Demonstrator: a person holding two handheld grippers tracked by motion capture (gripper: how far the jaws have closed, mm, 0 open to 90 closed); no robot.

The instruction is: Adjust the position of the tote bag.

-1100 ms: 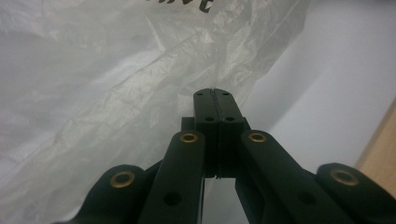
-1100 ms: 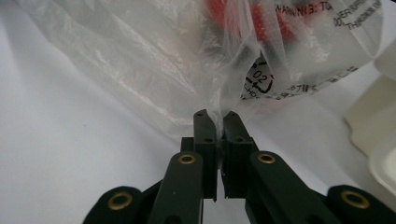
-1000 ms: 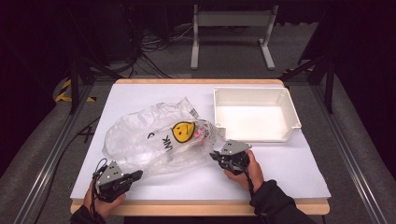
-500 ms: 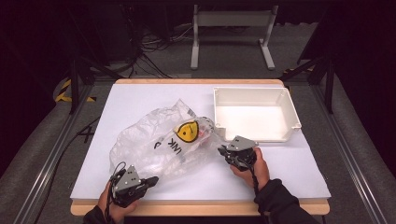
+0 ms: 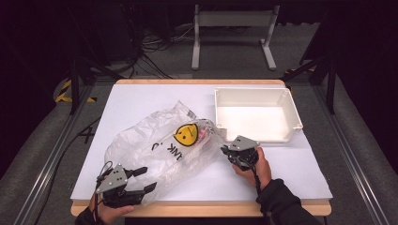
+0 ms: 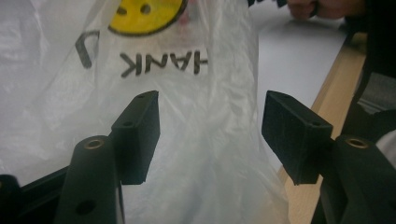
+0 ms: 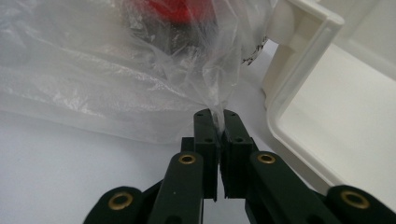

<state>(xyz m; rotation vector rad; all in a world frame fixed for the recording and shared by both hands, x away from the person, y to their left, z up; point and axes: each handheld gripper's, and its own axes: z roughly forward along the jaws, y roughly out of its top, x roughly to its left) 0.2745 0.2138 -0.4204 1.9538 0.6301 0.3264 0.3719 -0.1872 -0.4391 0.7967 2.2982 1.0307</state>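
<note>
A clear plastic bag [image 5: 155, 150] with a yellow smiley face and black letters lies crumpled across the white table top [image 5: 141, 98]. Something red [image 7: 173, 9] shows through the film. At the front edge my left gripper [image 5: 146, 179] has just been opening. Its jaws stand apart over the bag's near corner [image 6: 205, 154], and the pads [image 6: 140, 130] do not press on the film. My right gripper [image 5: 225, 152] is shut on a gathered twist of the bag's right edge [image 7: 215, 100], just in front of the tray.
An empty white plastic tray [image 5: 253, 90] stands at the back right, its near corner [image 7: 299, 65] close beside my right gripper [image 7: 218, 114]. The table's wooden front edge [image 6: 317, 116] runs just right of my left gripper [image 6: 210, 107]. A dark floor with cables and a metal stand lies beyond.
The left gripper's jaws, closed at the bag's near corner before, now stand apart. The bag has been drawn towards the front edge. The right gripper has shifted slightly right with the bag's edge.
</note>
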